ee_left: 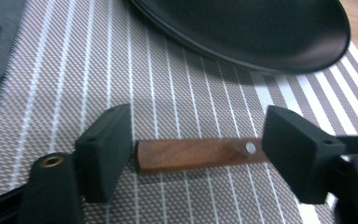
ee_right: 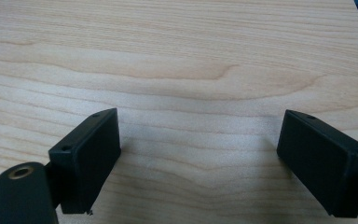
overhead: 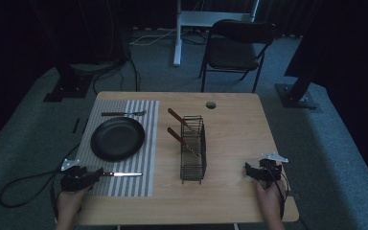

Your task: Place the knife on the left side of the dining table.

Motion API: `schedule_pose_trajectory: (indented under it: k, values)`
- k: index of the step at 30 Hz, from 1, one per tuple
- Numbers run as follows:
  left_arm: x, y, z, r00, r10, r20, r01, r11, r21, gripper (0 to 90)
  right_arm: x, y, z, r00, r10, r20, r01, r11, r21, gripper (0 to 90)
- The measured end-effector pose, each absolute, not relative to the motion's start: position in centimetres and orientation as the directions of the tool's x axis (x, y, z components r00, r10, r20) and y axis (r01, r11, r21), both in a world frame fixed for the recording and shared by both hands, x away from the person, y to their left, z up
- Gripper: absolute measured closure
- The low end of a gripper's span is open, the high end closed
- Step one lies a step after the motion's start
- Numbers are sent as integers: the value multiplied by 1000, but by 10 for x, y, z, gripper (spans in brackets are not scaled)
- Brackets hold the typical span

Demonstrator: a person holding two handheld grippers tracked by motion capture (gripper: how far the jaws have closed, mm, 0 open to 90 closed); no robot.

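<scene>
A knife (overhead: 122, 174) with a wooden handle (ee_left: 196, 154) lies flat on the striped placemat (overhead: 124, 187), blade pointing right in the high view. My left gripper (overhead: 96, 175) is open at the mat's near left corner, and the handle lies lengthwise between its jaws (ee_left: 200, 156) without being clamped. A black plate (overhead: 118, 138) sits on the mat just beyond, its rim (ee_left: 261, 56) close ahead in the left gripper view. A fork (overhead: 123, 113) lies at the mat's far edge. My right gripper (overhead: 249, 170) stands open over bare wood (ee_right: 200, 158), nothing between its jaws.
A black wire rack (overhead: 193, 153) stands mid-table with two wooden-handled utensils (overhead: 177, 116) leaning out of its far end. A cable hole (overhead: 211, 105) is in the tabletop at the back. A dark chair (overhead: 237, 45) stands beyond the table.
</scene>
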State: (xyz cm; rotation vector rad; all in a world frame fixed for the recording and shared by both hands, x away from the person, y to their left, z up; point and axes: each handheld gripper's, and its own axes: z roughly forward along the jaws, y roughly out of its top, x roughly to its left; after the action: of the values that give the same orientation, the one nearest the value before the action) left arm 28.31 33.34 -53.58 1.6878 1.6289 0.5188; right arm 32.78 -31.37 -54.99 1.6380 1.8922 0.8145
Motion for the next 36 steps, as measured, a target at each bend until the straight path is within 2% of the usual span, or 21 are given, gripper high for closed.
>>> schedule_pose_trajectory:
  k: [1, 7, 10, 13, 14, 22, 36]
  values:
    - [281, 333, -534, 115, 981, -159, 673, 41, 738, 197, 328, -314, -550, -148, 989, 10, 687, 95, 720, 123]
    - [272, 329, -530, 110, 989, -96, 660, -1, 752, 193, 328, -314, -550, -147, 989, 11, 687, 94, 720, 123]
    - [266, 325, -528, 107, 993, -58, 660, -27, 750, 100, 328, -314, -550, -148, 989, 10, 687, 95, 720, 123]
    - [260, 320, -525, 90, 995, -35, 663, -34, 748, 99, 328, -314, -550, -147, 989, 10, 687, 95, 720, 123]
    - [259, 318, -524, 87, 996, -37, 670, -31, 742, 4, 328, -314, -550, -147, 989, 10, 687, 95, 720, 123]
    - [244, 304, -526, 92, 996, 1, 674, -63, 736, 4, 328, -314, -550, -148, 989, 10, 687, 95, 720, 123]
    - [230, 303, -535, 95, 995, -5, 680, -61, 730, 5, 328, -314, -550, -147, 989, 11, 687, 94, 720, 123]
